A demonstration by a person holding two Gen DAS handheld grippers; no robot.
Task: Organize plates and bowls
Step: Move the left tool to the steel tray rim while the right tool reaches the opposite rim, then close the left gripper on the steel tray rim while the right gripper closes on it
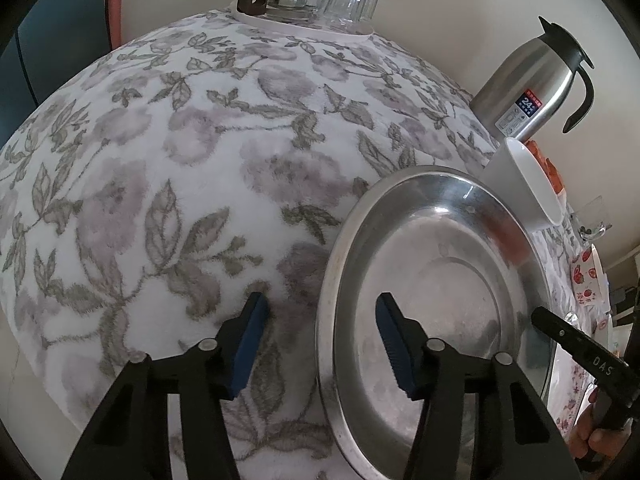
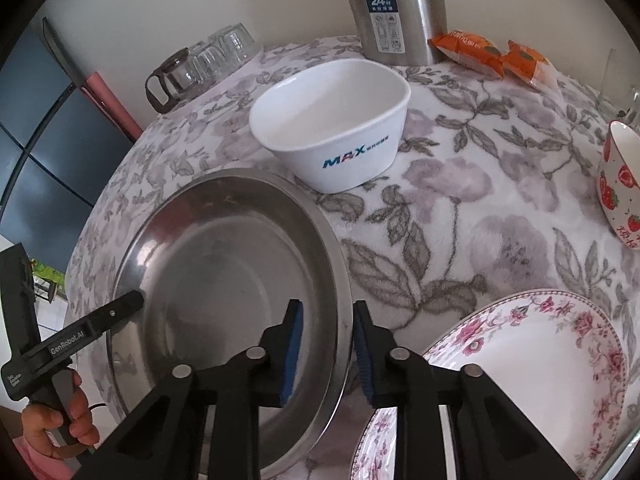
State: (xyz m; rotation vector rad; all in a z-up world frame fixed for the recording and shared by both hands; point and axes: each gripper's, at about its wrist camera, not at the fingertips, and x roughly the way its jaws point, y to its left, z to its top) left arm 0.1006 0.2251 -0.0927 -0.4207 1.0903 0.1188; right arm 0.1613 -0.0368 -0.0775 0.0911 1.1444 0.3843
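Left gripper (image 1: 320, 344) straddles the steel plate's (image 1: 432, 280) left rim, jaws apart, pads clear of the metal. Right gripper (image 2: 328, 352) straddles its right rim, gap narrow; can't tell if pads bite. Probably a two-sided lift for stacking. Plate sits near-centre on the floral cloth (image 1: 160, 160). Count: one steel plate, one white bowl (image 2: 332, 124) behind, one floral plate (image 2: 532, 368) near right, one strawberry bowl (image 2: 618, 184) far right.
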